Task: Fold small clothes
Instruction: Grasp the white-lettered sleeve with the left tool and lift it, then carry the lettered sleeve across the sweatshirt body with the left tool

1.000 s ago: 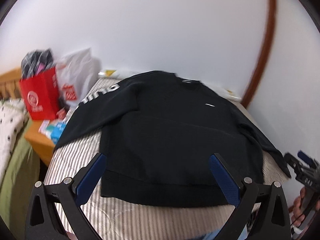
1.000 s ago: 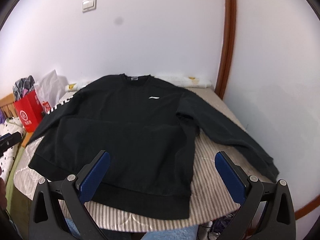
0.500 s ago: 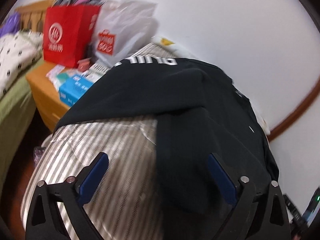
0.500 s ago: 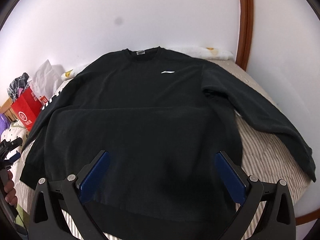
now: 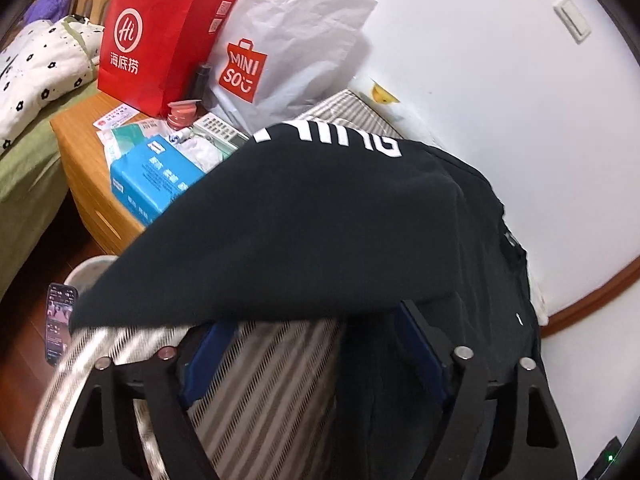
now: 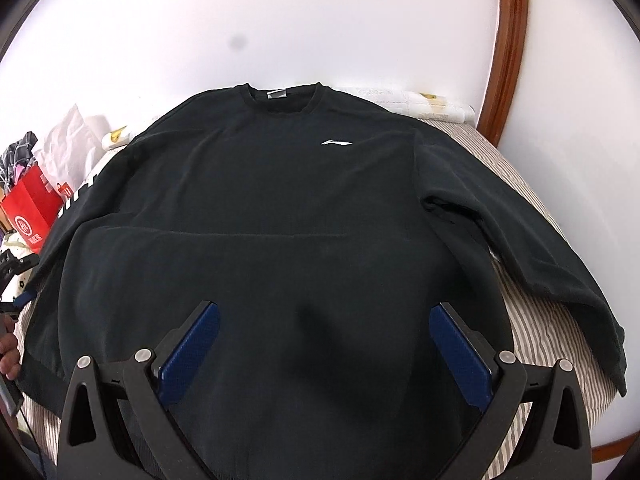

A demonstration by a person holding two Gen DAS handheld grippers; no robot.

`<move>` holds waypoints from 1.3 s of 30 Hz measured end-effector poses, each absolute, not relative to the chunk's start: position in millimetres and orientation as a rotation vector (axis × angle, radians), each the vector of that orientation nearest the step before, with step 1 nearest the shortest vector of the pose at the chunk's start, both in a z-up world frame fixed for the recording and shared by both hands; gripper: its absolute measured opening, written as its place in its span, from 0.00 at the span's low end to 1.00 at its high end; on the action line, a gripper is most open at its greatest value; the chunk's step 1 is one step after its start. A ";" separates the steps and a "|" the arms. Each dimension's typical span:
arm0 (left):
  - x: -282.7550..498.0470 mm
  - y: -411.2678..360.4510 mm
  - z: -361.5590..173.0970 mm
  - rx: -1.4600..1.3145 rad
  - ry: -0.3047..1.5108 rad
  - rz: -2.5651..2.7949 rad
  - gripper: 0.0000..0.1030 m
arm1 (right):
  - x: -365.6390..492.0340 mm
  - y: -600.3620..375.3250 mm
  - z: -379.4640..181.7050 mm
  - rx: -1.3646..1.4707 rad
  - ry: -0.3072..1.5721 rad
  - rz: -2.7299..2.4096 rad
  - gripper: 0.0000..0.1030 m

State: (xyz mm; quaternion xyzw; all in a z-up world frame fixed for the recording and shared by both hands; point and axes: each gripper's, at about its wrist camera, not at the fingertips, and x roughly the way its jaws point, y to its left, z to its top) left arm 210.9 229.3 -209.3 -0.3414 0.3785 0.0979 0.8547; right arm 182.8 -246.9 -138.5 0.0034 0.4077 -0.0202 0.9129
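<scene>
sweatshirt (image 6: 280, 220) on bed (image 6: 532, 320), bags (image 5: 160, 36) left

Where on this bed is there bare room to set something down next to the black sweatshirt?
Bare striped cover shows between the black sweatshirt body and its outstretched sleeve, and below its lettered sleeve. The wooden nightstand is crowded with bags and boxes.

A red bag (image 5: 160, 36) reads "Hi 海底捞", and a white bag (image 5: 288, 52) reads "MINISO".

A black long-sleeved sweatshirt (image 6: 256, 216) lies flat, front up, on the striped bed, collar far, sleeves spread.
</scene>
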 end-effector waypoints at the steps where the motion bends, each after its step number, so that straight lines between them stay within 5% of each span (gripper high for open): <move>1: 214.5 231.5 -208.8 -0.711 0.797 0.224 0.66 | 185.4 -247.0 -139.4 0.002 0.842 -0.043 1.00; 5: 226.0 238.5 -208.7 -0.662 0.827 0.311 0.40 | 193.2 -248.6 -143.5 -0.026 0.846 -0.062 1.00; 7: 233.2 239.9 -206.5 -0.600 0.856 0.362 0.18 | 196.3 -250.9 -146.1 -0.025 0.850 -0.060 1.00; 10: 240.3 240.9 -195.3 -0.545 0.855 0.382 0.09 | 199.5 -255.5 -150.2 -0.020 0.859 -0.052 1.00; 26: 302.4 100.1 -64.6 -0.201 0.664 0.106 0.07 | 185.6 -302.3 -137.4 0.049 0.822 -0.067 1.00; 39: 316.4 -40.6 -129.4 -0.089 0.874 -0.150 0.08 | 156.7 -335.6 -133.0 0.067 0.814 -0.136 1.00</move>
